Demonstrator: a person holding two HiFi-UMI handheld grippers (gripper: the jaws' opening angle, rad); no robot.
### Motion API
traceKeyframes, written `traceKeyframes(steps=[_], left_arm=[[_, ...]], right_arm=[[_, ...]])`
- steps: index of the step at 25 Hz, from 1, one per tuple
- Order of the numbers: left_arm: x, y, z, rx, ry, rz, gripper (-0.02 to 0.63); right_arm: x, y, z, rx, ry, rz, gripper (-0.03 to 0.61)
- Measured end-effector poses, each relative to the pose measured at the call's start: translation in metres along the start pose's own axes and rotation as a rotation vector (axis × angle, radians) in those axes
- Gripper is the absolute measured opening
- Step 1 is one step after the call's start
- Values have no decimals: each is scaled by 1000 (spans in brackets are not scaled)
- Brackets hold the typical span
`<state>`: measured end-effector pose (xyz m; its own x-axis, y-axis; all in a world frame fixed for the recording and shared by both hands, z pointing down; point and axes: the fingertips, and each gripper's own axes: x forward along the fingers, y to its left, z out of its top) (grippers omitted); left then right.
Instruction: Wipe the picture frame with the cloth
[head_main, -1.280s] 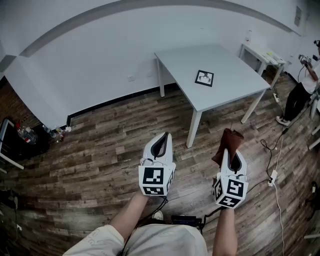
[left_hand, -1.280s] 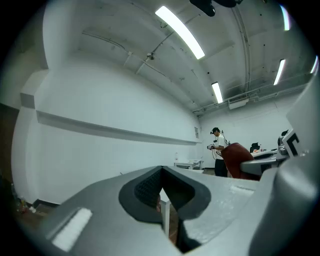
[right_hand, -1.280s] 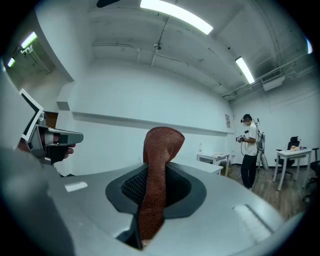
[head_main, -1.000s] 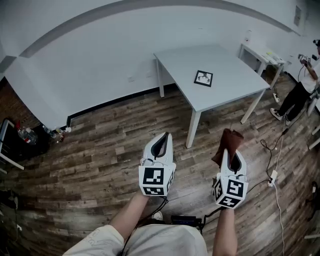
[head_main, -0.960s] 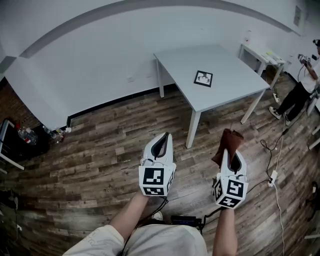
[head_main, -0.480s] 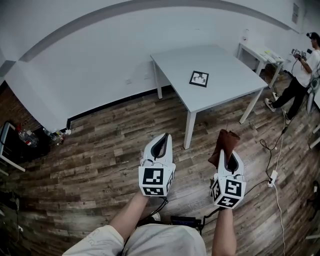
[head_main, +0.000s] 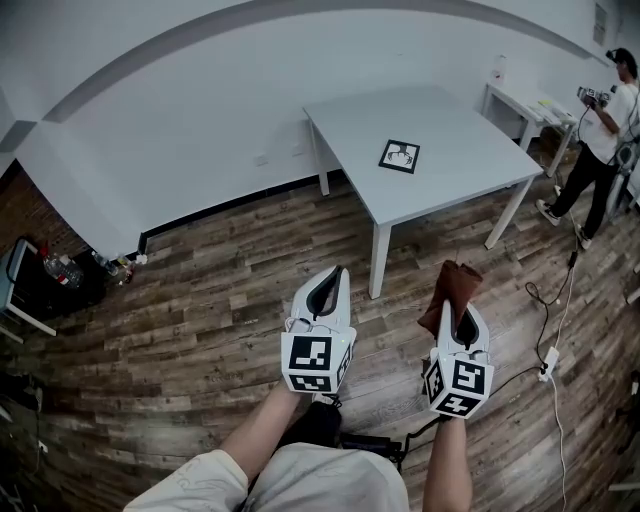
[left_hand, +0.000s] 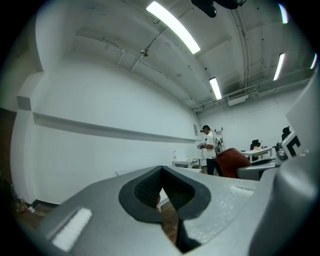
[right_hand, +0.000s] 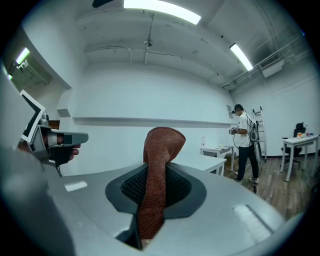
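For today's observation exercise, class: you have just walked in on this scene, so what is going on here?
A person stands on the wooden floor with a gripper in each hand. The right gripper is shut on a brown cloth, which sticks up past its jaws. The left gripper is shut and empty. The picture frame lies flat on the grey table ahead, untouched, so wiping has not begun.

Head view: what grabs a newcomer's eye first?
Two grippers held over the wood floor: the right gripper clamps a brown cloth in its jaws, and the left gripper is shut and empty. Beyond them, a frame lies flat on the white table.
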<state>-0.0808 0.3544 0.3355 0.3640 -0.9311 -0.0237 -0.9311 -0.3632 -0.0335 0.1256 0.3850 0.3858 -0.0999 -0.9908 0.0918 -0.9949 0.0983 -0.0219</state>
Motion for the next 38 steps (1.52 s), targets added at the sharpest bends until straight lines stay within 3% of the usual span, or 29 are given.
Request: traceKeyframes(steps=[11,26,38], left_arm=[[94,28,-16,-38,7,-23,1],[310,128,-24,-32,18,-77,1],[461,140,-47,-20,43,-67,1]], right_arm=[[89,-15,-3,-33,39,-14,91],[318,-13,20,-68,92,-62,91],[473,-59,7,-45,111,-28,91]])
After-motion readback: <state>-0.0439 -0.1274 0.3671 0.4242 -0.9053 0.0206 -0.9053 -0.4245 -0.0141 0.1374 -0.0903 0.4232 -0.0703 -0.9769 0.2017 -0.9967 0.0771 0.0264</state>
